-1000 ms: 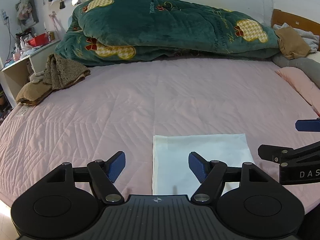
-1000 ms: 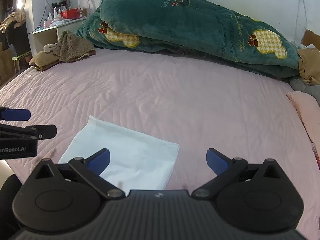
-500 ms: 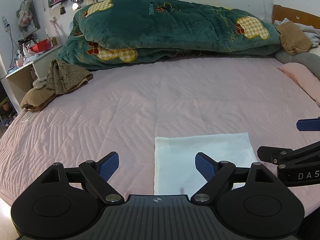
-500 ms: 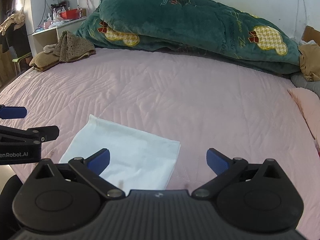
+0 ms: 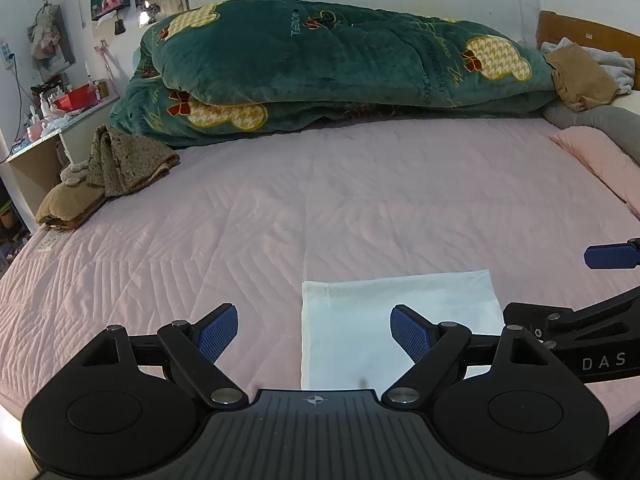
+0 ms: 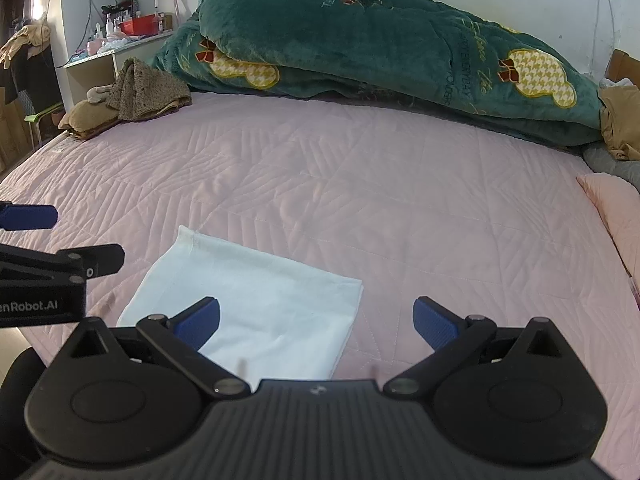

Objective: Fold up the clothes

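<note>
A white cloth lies folded into a flat rectangle on the pink quilted bed, near its front edge; the right wrist view shows the same white cloth. My left gripper hovers over the cloth's left edge, open, with nothing between its blue pads. My right gripper hangs over the cloth's right edge, also open and holding nothing. Each gripper shows at the side of the other's view.
A bulky green blanket is heaped along the far side of the bed. Brown folded clothes sit at the far left, a pink pillow and more clothes at the right. A cluttered shelf stands left of the bed.
The left gripper's jaws have spread wider and it has drawn back slightly from the cloth. The right gripper and the cloth have stayed put.
</note>
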The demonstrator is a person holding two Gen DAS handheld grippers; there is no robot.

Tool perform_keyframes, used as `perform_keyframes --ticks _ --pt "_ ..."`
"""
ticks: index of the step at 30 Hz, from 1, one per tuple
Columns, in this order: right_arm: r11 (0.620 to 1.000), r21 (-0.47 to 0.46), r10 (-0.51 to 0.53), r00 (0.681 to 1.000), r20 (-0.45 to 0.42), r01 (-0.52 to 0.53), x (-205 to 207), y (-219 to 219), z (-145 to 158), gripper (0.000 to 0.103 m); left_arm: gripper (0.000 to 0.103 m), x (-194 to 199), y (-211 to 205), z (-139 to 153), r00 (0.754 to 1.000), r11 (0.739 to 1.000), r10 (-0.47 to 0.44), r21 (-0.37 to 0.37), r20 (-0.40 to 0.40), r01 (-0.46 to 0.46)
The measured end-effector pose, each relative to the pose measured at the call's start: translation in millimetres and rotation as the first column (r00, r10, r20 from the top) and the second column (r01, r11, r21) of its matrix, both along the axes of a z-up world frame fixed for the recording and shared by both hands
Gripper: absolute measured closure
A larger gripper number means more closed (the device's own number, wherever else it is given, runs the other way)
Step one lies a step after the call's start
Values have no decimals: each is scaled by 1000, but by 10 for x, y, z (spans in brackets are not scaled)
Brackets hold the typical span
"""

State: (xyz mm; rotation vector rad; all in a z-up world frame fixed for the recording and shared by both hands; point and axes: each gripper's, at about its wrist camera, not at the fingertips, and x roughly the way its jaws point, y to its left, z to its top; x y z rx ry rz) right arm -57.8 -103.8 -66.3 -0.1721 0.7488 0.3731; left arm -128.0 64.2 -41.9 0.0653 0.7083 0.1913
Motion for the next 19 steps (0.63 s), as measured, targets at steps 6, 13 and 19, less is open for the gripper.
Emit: perform_keyframes --ticks 6,13,19 --pt "1000 -2 -1 1000 -4 1 2 -12 -39 0 0 -18 -74 17 1000 999 -5 43 29 4" --pt "1000 -7 -3 1000 -5 3 2 -24 -58 0 0 -73 -92 67 997 999 -22 26 80 20" --pt "1000 -8 -5 1000 -8 5 7 -39 -71 0 0 -100 -107 91 993 999 -29 41 118 25"
